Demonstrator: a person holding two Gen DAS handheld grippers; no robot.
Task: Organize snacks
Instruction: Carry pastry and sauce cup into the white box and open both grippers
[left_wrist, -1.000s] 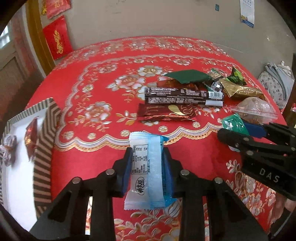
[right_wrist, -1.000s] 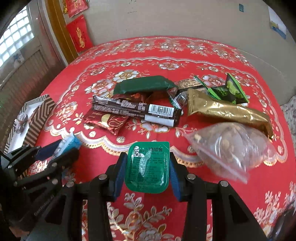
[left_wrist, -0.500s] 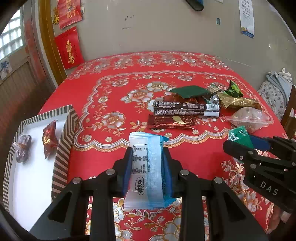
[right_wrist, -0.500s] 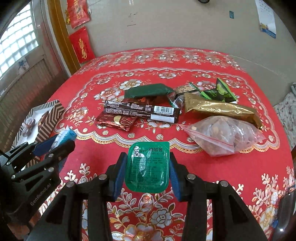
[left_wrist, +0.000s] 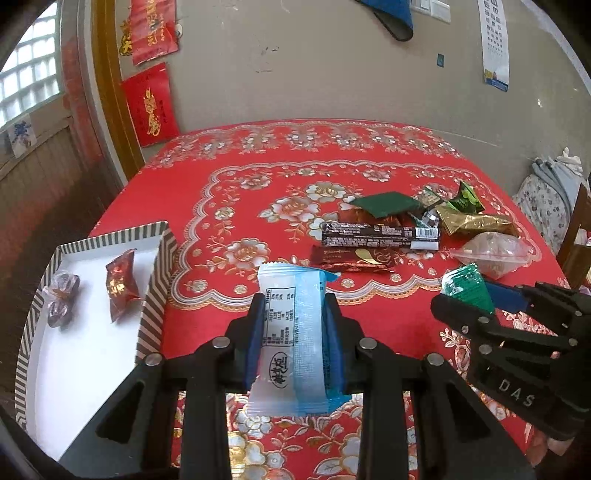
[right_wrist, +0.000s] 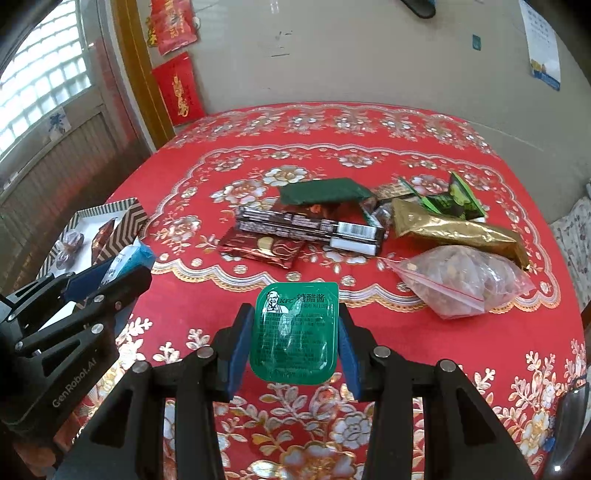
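Striped tray (left_wrist: 157, 280): sitting at the far left, off the edge of the red tablecloth (left_wrist: 258, 206); it is already holding two wrapped sweets, a clear-wrapped dark one (left_wrist: 61, 295) and a red foil one (left_wrist: 120, 282). I am judging these as the sorted part, so the job is only just getting going.

Left gripper (left_wrist: 293, 341): I am pinching a white-and-blue snack packet (left_wrist: 291, 332) upright between its blue pads, above the near edge of the cloth, just right of the tray.

Right gripper (right_wrist: 293, 339): I am clamping a green sauce cup (right_wrist: 295, 332) by its two sides, lid facing the camera, held clear of the cloth.

Pile still waiting: lying mid-table, well apart from the tray, are a dark green packet (right_wrist: 323, 190), a long dark bar with a barcode (right_wrist: 306, 227), a maroon foil packet (right_wrist: 264, 249), a gold pouch (right_wrist: 454, 229), a green-and-black packet (right_wrist: 458, 201) and a clear zip bag of brown pieces (right_wrist: 461, 278).

Progress: I am reckoning two items placed, two in my grip, and at least six left on the cloth.
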